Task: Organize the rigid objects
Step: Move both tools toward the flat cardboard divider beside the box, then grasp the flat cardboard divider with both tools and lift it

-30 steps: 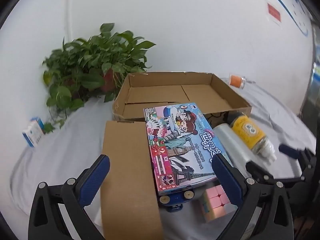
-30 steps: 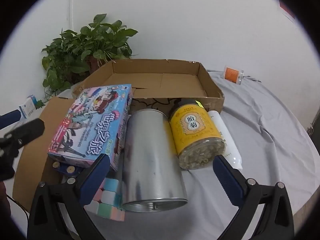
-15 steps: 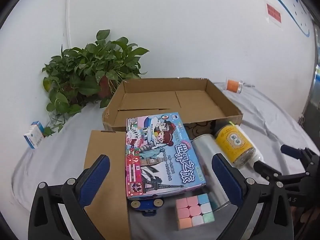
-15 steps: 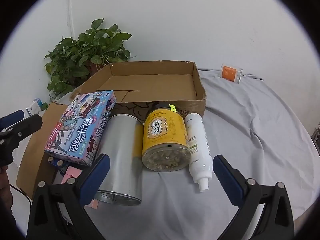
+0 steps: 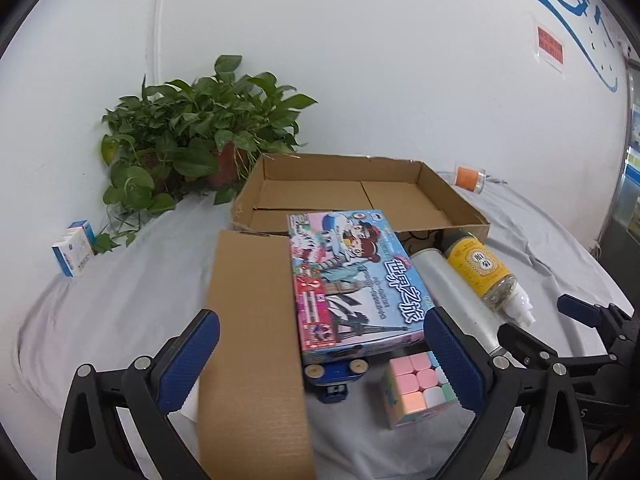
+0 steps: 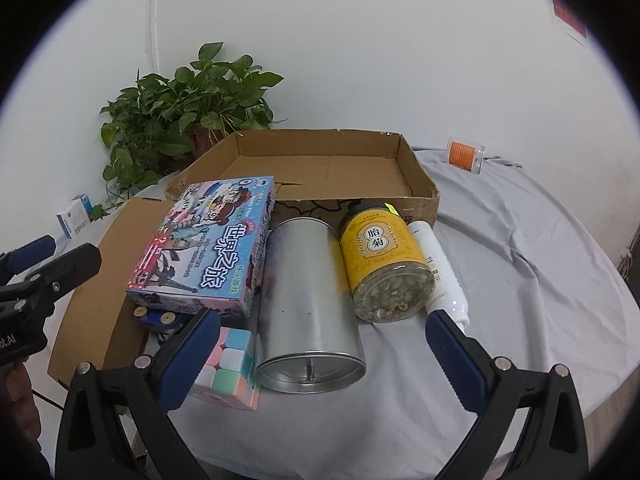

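Observation:
A colourful game box (image 5: pixel 352 280) (image 6: pixel 208 248) lies in front of an open cardboard box (image 5: pixel 360 192) (image 6: pixel 320 168), resting on a blue toy (image 5: pixel 336 376). Beside it lie a silver tin (image 6: pixel 308 304) (image 5: pixel 456 304), a yellow jar (image 6: pixel 384 264) (image 5: pixel 478 266), a white bottle (image 6: pixel 440 276) and a pastel cube (image 5: pixel 416 388) (image 6: pixel 224 368). My left gripper (image 5: pixel 320 360) is open, above the game box's near end. My right gripper (image 6: pixel 320 356) is open, above the tin's near end. Both are empty.
A cardboard flap (image 5: pixel 252 340) lies left of the game box. A potted plant (image 5: pixel 192 140) stands at the back left, a small blue-white carton (image 5: pixel 74 252) near it. An orange-labelled cup (image 5: pixel 468 178) lies at the back right. Grey cloth (image 6: pixel 520 280) covers the table.
Both grippers pulled back and up half a second ago, then came forward and lower again towards the objects. Nothing was grasped; the objects have not moved.

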{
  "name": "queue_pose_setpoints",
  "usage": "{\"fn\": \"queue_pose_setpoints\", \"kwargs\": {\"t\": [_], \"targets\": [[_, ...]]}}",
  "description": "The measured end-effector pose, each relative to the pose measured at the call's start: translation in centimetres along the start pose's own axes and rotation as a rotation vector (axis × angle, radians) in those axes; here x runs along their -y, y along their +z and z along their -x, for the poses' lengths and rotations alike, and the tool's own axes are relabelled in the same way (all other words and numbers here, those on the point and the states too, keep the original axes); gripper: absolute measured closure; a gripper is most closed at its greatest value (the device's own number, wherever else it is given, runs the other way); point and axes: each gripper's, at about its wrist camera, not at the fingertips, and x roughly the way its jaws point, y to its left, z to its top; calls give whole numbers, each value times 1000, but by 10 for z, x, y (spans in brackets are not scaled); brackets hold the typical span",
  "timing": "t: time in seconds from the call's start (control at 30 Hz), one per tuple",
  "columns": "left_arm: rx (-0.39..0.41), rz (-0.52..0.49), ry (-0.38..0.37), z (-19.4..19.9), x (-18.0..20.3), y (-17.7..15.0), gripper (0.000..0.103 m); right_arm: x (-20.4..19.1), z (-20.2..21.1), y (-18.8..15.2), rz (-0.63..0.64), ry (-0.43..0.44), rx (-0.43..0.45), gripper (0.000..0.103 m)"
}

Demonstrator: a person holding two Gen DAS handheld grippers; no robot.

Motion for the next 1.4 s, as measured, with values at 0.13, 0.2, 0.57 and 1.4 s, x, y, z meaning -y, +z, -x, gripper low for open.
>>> {"fn": "queue_pose_setpoints", "kwargs": {"t": [0.13,0.2,0.57,1.4], "targets": [[37,39,-14,13,-23,-5,0,-15,8,1,37,-31,4,1],[34,68,-22,15,-32,-4,0,-22,10,0,60,-39,8,1],[-88,167,-189,5,-91,-20,1,-95,30,-20,219,273,-36,1],[-307,413,-514,-26,-162,-80,11,-123,-50,-50,-221,714,-448,22]]}}
